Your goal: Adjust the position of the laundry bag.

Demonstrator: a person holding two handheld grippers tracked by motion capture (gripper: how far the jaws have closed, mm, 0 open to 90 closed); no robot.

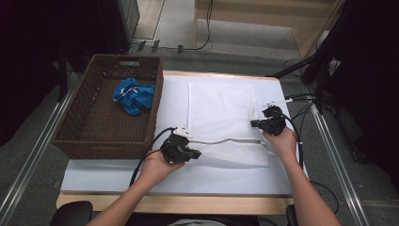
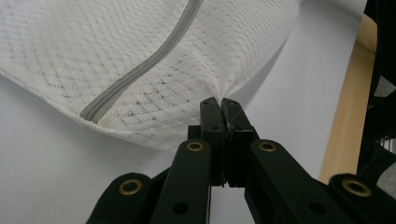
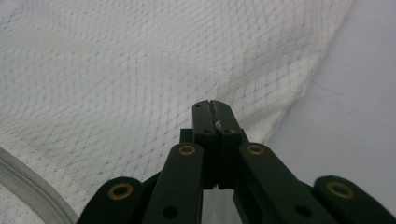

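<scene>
The left gripper (image 2: 221,103) was clamped shut on a pinch of the white mesh bag (image 1: 221,117) near its grey zipper (image 2: 140,70). The right gripper (image 3: 214,106) was likewise closed on the mesh. The bag lay on the white-covered table (image 1: 94,176), beside a wicker basket (image 1: 70,141) holding a blue cloth (image 1: 134,96).

R gripper (image 3: 214,108) jaws pinched tight on edge of white mesh bag (image 3: 116,84); mesh spreads ahead & left, grey zipper (image 3: 28,186) low left, white tabletop (image 3: 355,107) right.

Grey carpet floor (image 1: 37,188), wooden-edged table (image 1: 188,203)
</scene>
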